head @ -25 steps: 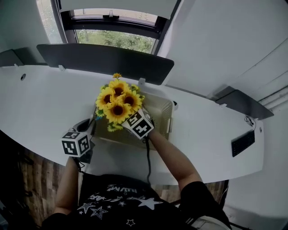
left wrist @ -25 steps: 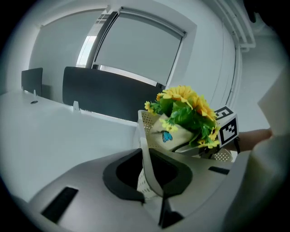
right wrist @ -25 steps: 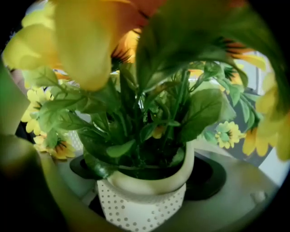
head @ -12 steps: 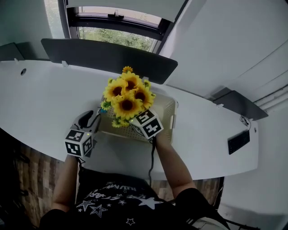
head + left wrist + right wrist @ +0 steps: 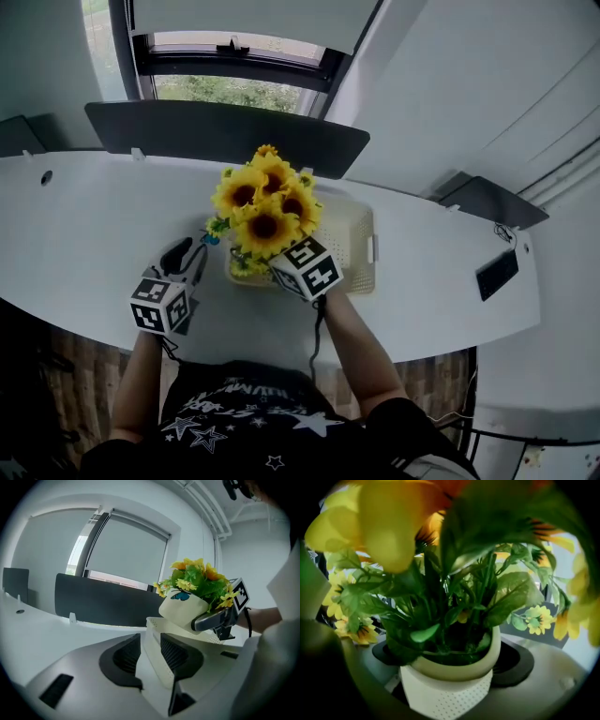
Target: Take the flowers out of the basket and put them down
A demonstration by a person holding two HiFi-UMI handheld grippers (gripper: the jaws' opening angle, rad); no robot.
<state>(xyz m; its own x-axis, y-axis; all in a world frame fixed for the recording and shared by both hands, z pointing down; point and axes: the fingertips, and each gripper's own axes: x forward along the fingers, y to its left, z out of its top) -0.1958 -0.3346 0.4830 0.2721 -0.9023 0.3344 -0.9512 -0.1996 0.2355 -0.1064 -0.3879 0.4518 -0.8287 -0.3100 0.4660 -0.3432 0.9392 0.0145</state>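
Left claw (image 5: pixel 151 651) stands spread, its jaws having just been opening. The near corner of the basket (image 5: pixel 361 248) is between the pads but not pressed by them, which I read as a steadying hold being let go. Right claw (image 5: pixel 452 667), on the basket's near side, is pinched on the cream pot of flowers (image 5: pixel 185 606), which hangs above the basket's left end, clear of the rim.

The step in hand looks like the lift-out, about complete, with the setting down not yet done. The next move calls for carrying the pot sideways off the basket to bare tabletop (image 5: pixel 94 216). It should be kept upright, since the blooms likely make it top-heavy, and lowered until the base sits flat before the jaws spread.

White and curved, the tabletop runs wide to both sides of the basket, and a small dark device (image 5: pixel 497 274) lies well to the basket's right. Beyond the basket a dark divider panel (image 5: pixel 225 136) stands along the far edge. Behind that is a window (image 5: pixel 234 89) under a half-drawn blind (image 5: pixel 244 14), with pale walls round it.
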